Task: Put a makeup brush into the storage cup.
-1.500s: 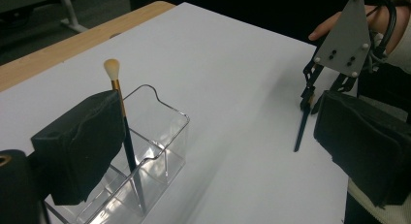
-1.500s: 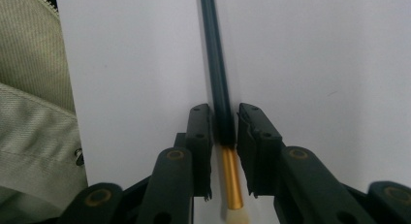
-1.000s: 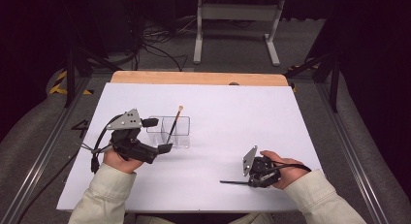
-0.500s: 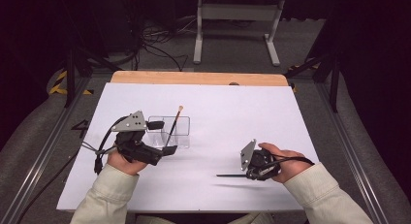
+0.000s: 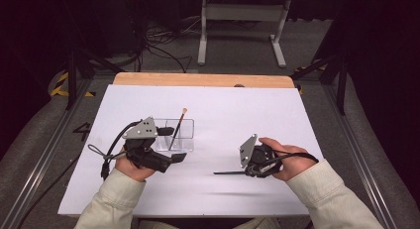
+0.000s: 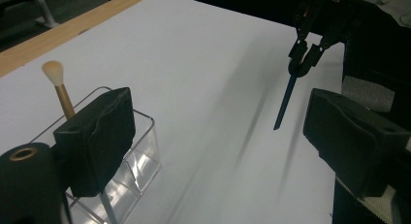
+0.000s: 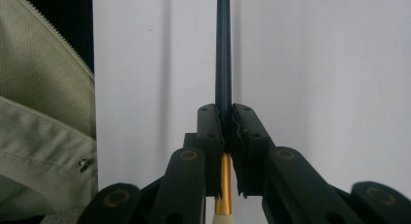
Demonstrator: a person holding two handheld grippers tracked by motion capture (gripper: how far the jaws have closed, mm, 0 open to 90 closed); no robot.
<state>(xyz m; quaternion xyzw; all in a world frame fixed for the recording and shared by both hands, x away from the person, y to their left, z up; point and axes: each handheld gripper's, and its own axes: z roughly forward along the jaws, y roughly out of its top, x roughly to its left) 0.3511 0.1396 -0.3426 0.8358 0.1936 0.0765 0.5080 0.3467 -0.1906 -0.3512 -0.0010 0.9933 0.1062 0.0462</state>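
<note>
A clear acrylic holder point(image 5: 187, 136) point(image 6: 141, 155) stands left of the table's centre, and a wooden-handled brush point(image 5: 178, 127) point(image 6: 62, 93) with pale bristles leans in it. My left gripper point(image 5: 172, 143) point(image 6: 220, 122) is open beside it. Its jaws have just been closing a little; one jaw sits at the holder's near wall, the other stands well apart over bare table. My right gripper point(image 5: 250, 169) point(image 7: 227, 117) point(image 6: 303, 54) is shut on a second brush point(image 5: 228, 173) point(image 7: 223, 49) point(image 6: 286, 100). This brush has a dark handle and a gold ferrule, and hangs above the table, casting a shadow.
The white table top point(image 5: 237, 115) ends in a wooden strip point(image 5: 198, 80) at the far side. Beyond it are a metal stand point(image 5: 237, 13) and loose cables point(image 5: 163, 40) on the floor. A pale sleeve point(image 7: 43, 112) lies close to the right gripper.
The right hand has risen off the table with the dark brush held level. The left hand has kept still, its jaws slightly narrower.
</note>
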